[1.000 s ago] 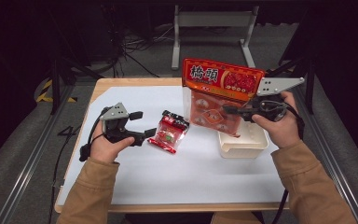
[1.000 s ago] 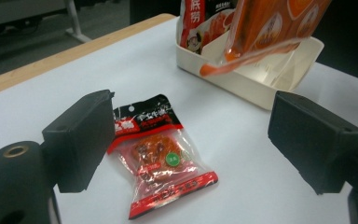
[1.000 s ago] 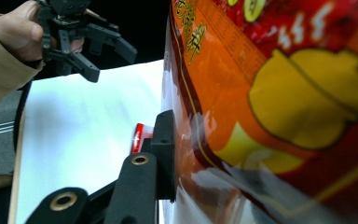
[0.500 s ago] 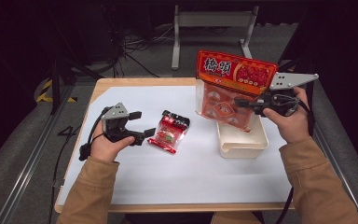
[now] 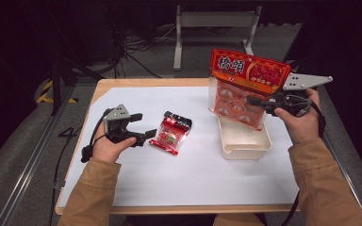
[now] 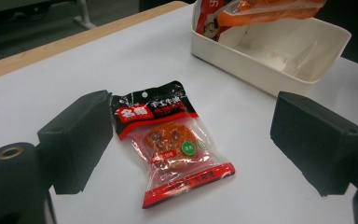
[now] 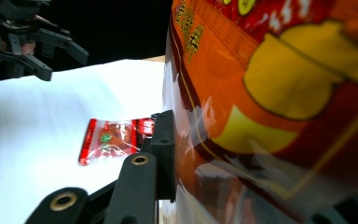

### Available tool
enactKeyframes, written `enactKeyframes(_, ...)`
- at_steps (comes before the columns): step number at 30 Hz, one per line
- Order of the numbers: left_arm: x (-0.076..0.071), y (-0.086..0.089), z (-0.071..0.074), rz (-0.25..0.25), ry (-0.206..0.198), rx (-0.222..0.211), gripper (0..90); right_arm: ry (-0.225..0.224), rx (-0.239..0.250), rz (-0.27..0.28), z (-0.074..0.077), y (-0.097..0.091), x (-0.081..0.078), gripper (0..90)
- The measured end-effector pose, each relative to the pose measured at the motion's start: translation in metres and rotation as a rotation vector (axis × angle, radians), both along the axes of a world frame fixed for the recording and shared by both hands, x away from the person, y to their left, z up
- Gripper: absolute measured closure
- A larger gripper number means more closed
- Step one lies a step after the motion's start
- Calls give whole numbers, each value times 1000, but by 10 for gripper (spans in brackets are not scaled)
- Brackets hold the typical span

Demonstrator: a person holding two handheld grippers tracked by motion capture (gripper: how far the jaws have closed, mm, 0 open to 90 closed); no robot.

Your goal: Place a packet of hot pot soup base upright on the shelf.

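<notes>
A large orange and red snack bag (image 5: 245, 87) hangs upright over a white tray (image 5: 245, 151), its lower end just above the tray's back half. My right gripper (image 5: 255, 100) is shut on the bag's clear lower part; in the right gripper view the bag (image 7: 270, 93) sits between the jaws, pressed by the left pad (image 7: 166, 154). A small red packet (image 5: 171, 133) lies flat on the white sheet. My left gripper (image 5: 143, 128) rests open just left of it, apart from it. In the left gripper view the packet (image 6: 172, 144) lies between the wide jaws, untouched.
A white sheet (image 5: 193, 179) covers the wooden table (image 5: 136, 84). The tray (image 6: 261, 77) has nothing lying in it. Dark floor, cables and a metal stand leg (image 5: 176, 42) lie beyond the far edge. The left gripper (image 7: 32, 42) shows far off in the right gripper view.
My right gripper has carried the big bag to the right, from above the tray's left edge to over the tray. The left gripper and the small packet have stayed put.
</notes>
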State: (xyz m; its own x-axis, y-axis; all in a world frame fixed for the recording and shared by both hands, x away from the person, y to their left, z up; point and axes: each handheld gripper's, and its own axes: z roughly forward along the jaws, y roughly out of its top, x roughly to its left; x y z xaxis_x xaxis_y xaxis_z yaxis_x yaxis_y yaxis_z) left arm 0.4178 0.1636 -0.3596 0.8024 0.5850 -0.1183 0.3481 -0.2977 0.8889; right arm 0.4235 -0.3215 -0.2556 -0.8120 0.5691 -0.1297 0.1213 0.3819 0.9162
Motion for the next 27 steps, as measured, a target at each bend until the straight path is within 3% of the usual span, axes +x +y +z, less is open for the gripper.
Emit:
enactKeyframes(11,3,2,-6,11,13,4,140,0,11,-39,-15,-14,1,700)
enactKeyframes(21,4,1,-8,10,25,6,140,26,43,-68,-32,-26,0,700)
enactKeyframes(27,3,0,-7,3,19,6,139,44,31,-110,-40,-25,1,700)
